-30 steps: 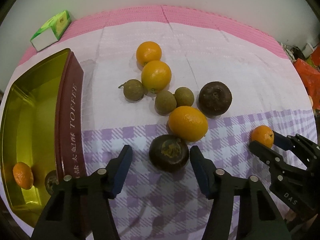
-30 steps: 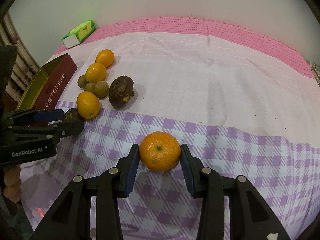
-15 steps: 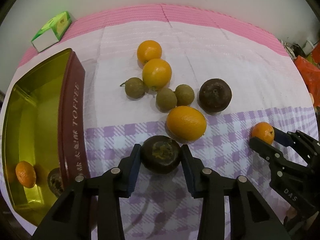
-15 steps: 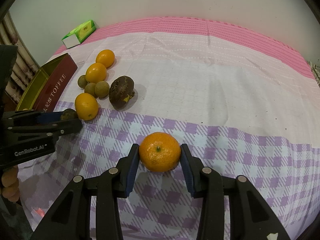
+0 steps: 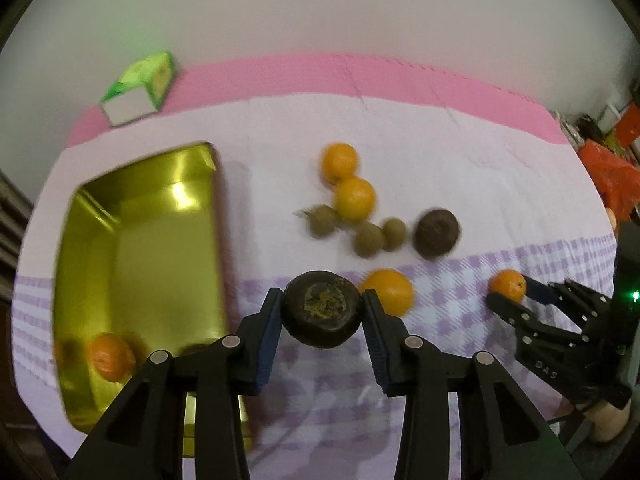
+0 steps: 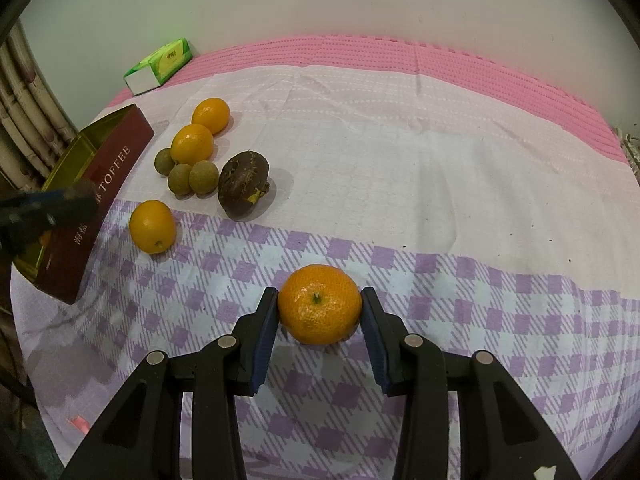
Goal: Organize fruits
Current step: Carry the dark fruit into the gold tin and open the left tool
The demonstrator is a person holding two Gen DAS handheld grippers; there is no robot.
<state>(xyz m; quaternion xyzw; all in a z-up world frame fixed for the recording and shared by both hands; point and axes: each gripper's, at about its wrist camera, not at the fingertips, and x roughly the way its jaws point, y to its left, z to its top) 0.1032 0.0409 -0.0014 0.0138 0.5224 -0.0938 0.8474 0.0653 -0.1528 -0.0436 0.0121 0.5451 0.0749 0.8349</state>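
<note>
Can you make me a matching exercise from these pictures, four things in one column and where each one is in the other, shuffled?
Things:
1. dark brown fruit
2. large orange
3. green box
4. small orange

Places:
A. inside the gold tin
B. between the right tongs
C. on the pink strip by the wall
D. between the left tongs

Pairs: 1-D, 2-B, 3-C, 4-A

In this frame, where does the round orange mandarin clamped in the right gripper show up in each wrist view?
Left wrist view: round orange mandarin at the right edge on the purple checks, between the right gripper fingers.
Right wrist view: the mandarin sits low in the centre, clamped in the right gripper.
Shared landmark: the green and white tissue box at the table's far left edge.
</note>
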